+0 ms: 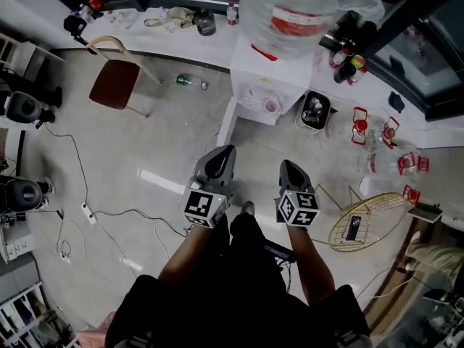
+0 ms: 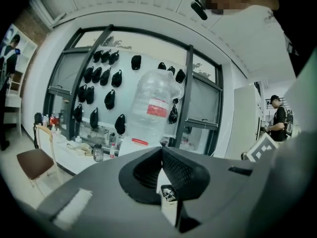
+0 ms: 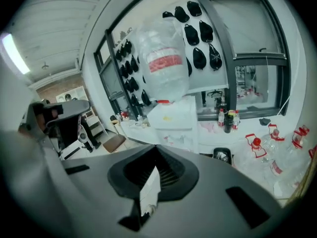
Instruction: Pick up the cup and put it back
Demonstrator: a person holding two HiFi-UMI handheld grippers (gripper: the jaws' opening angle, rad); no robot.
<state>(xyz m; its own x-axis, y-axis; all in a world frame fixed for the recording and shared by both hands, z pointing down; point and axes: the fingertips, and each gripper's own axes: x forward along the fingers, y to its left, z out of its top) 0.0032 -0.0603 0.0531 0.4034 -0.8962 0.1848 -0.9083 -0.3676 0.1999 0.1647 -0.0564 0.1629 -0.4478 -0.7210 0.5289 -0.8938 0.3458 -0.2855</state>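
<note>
A: Largest item?
B: Floor (image 1: 145, 122): pale, glossy tile, with thin black cables trailing loose across it.
A: Next?
B: Water dispenser (image 1: 275, 75): a white, boxy cabinet. It carries a clear ribbed plastic bottle (image 1: 290, 9) with a red label, upended so that the water feeds downward.
A: Furniture?
B: Table (image 1: 210, 46): a long white top along the window, cluttered with small things. Chair (image 1: 116, 84): brown seat and a bent pale back, standing near the table.
A: The claws?
B: Left claw (image 1: 217, 165) and right claw (image 1: 293, 174): matte grey moulded shells with ribbed black pads and a marker cube behind each. The jaws of both are pressed together with nothing between them. They are held side by side above the floor, pointing toward the dispenser, probably because no grasp is under way.
A: And the cup?
B: Cup (image 1: 272, 106): small, pale and round-mouthed, material uncertain. It sits on the dispenser's front ledge, presumably there for filling. It is well apart from both claws.
</note>
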